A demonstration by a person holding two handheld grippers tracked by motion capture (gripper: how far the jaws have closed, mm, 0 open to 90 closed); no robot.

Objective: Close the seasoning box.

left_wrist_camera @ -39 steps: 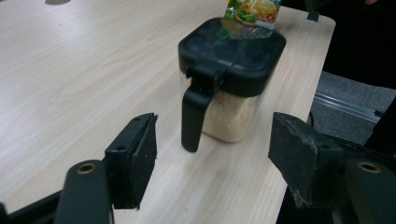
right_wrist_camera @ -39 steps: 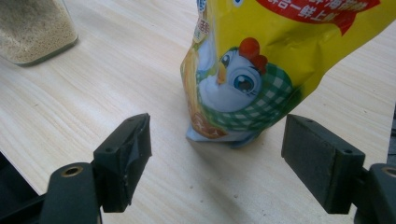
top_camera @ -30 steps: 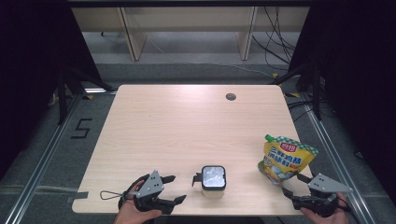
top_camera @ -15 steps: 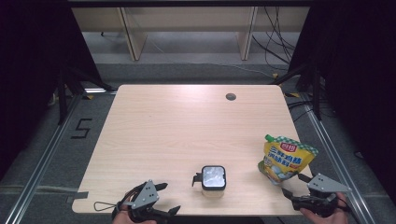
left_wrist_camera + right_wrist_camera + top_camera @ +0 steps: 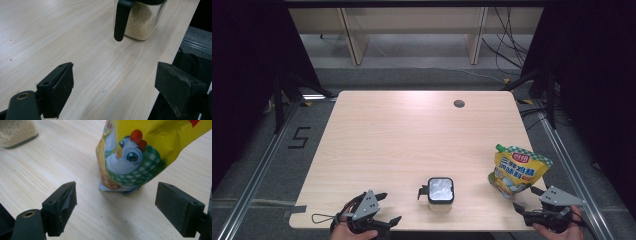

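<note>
Table (image 5: 412,130): pale wood surface, with a small dark round hole (image 5: 459,103) near its far right part.
Jar (image 5: 440,190): clear glass, dark lid and a dark handle on its left side, standing upright near the near edge, a little right of centre. The left gripper view shows it part filled with fine pale grains (image 5: 140,22), the handle (image 5: 121,18) hanging down its side.
Pouch (image 5: 517,171): yellow snack bag standing upright at the near right of the table, well apart from the jar. The right gripper view shows a cartoon chick in a green checked scarf (image 5: 132,167) printed on it.
Left hand-held gripper (image 5: 379,213): held by a hand at the near left edge, jaws spread wide with nothing between them, pointing toward the jar; in its own view one jaw is over the table and the other beyond the near edge.
Right hand-held gripper (image 5: 528,201): held by a hand at the near right corner, jaws spread wide and empty, just short of the pouch, which stands ahead between them without touching.
Floor: grey, with a "5" mark (image 5: 298,137) left of the table.
</note>
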